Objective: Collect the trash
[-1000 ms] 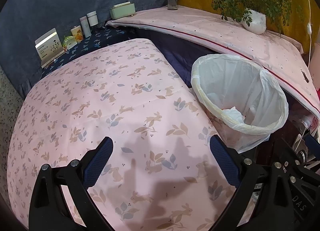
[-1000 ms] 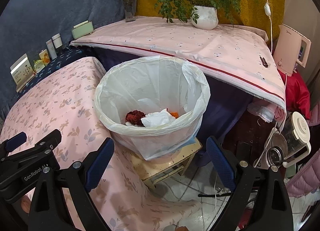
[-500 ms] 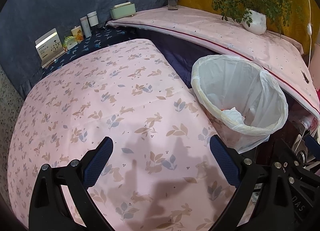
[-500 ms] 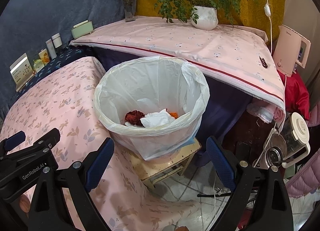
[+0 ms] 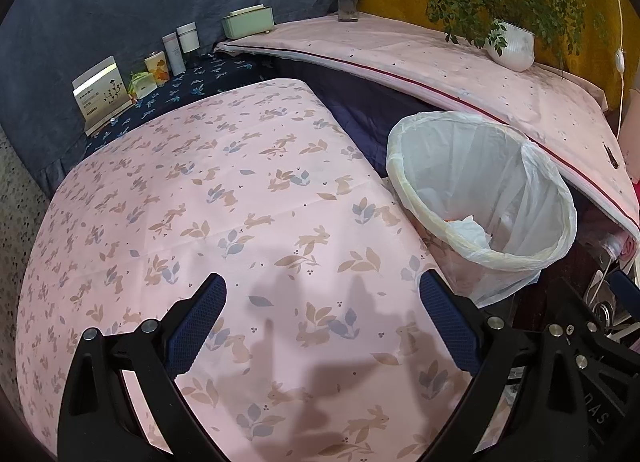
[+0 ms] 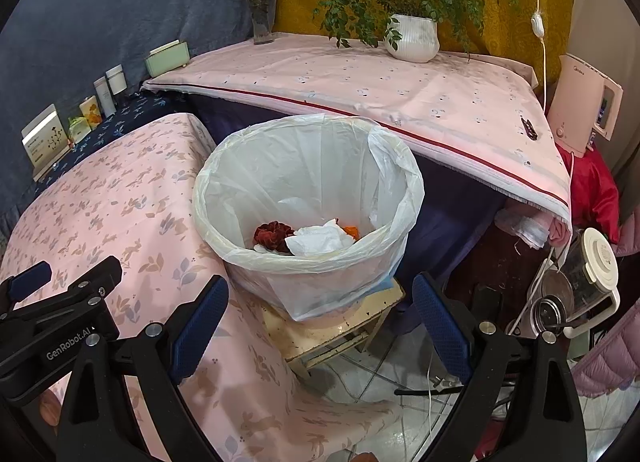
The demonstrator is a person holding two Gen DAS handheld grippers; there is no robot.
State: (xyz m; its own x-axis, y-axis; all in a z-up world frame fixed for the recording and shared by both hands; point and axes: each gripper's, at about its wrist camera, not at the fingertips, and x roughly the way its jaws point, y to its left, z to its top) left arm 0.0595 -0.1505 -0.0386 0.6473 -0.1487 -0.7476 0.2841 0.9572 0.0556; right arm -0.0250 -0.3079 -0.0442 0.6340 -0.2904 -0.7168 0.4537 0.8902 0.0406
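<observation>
A waste bin with a white plastic liner (image 6: 308,198) stands on a small wooden stool beside the pink rabbit-print table (image 5: 208,198). Inside it lie a crumpled white tissue (image 6: 320,240), a dark red scrap (image 6: 272,234) and a bit of orange. My right gripper (image 6: 320,310) hovers open just in front of the bin, nothing between its blue pads. Over the table's near part my left gripper (image 5: 320,310) is open and holds nothing; the bin (image 5: 480,190) is to its right. No loose trash shows on the tablecloth.
A second pink-covered table (image 6: 360,82) stands behind the bin with a potted plant (image 6: 412,38) and a flower vase (image 6: 262,18). Small jars and cards (image 5: 160,66) line the far left shelf. A kettle (image 6: 580,286) and cables lie on the floor at right.
</observation>
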